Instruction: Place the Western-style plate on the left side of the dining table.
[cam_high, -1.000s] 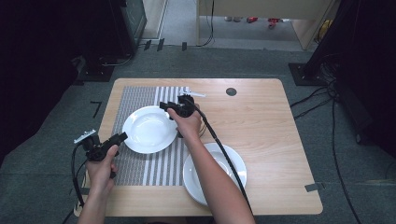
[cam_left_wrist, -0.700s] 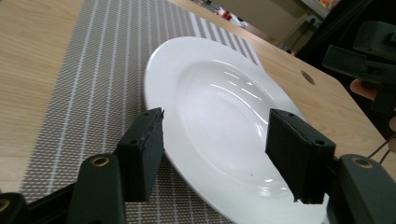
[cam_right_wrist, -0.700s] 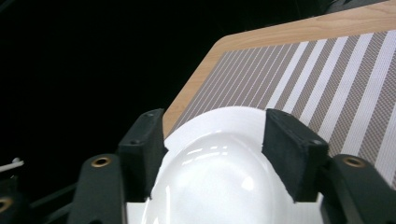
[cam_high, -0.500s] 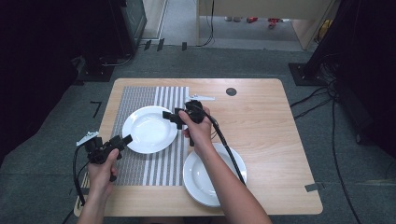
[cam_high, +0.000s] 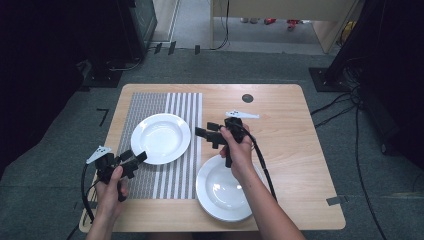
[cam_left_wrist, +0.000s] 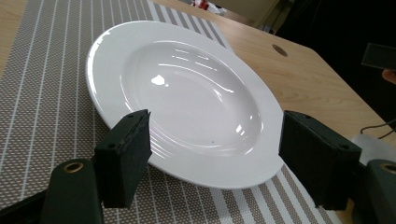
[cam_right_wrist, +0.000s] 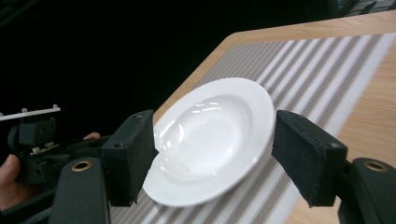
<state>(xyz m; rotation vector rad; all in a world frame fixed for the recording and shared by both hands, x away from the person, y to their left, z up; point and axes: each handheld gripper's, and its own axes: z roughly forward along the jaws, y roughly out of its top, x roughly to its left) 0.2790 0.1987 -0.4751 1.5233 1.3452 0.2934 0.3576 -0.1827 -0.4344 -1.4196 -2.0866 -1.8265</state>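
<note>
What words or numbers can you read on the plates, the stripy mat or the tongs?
None: no words, numbers or signs can be read.
Plate on the mat: plain white.
Second plate: plain white.
Striped mat: stripes, no print.
Left tongs and right tongs: plain black, no label.
Table: bare wood, one dark round spot, not a sign.

One plate (cam_high: 160, 138) is lying on the mat (cam_high: 150, 107) to my left, another plate (cam_high: 222, 192) sitting on the desk (cam_high: 285, 130) nearer me.
</note>
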